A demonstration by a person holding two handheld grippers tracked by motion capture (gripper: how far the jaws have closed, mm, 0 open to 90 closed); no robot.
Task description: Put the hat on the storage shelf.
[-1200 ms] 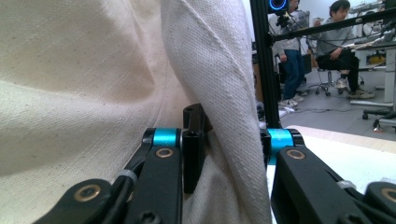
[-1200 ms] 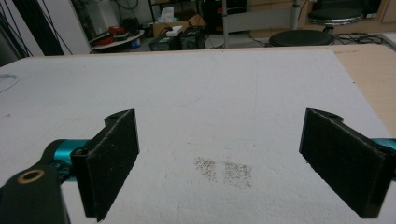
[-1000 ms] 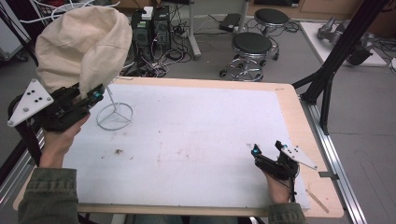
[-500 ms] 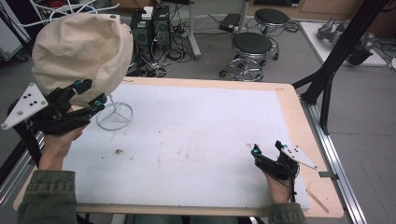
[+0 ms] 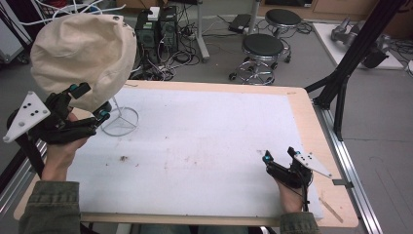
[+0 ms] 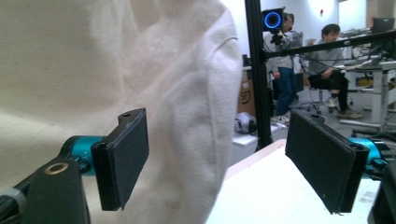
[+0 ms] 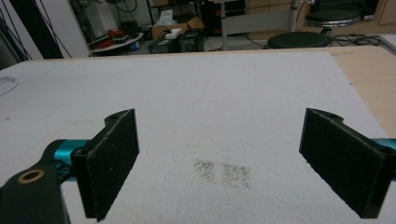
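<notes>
Hat (image 5: 83, 53) of cream cloth sits on a thin wire stand (image 5: 119, 119) at the far left corner of the white tabletop (image 5: 204, 141), its crown toward the camera in the high view. It looks light and soft, likely to fold under any squeeze rather than resist, and nothing suggests it is fragile or slippery. The best place to take hold is probably the lower edge of the cloth, where 1 layer can be pinched; the stand is light too and may tip if the hat is pulled sideways.

The left hand-held gripper (image 5: 90, 102) is at the hat's lower edge with its jaws spread wide. In the left gripper view the cloth (image 6: 140, 70) hangs beside and behind the left pad (image 6: 123, 156) but neither pad presses on it. The right hand-held gripper (image 5: 278, 155) rests near the tabletop's near right corner, well apart from the hat, jaws spread over bare surface.

Compared with 1 second earlier, the left jaws, then nearly closed at the hat's edge, have just been opening and now grip nothing. The hat is seated on the stand as before, and the right hand-held gripper is in the same spot.
</notes>
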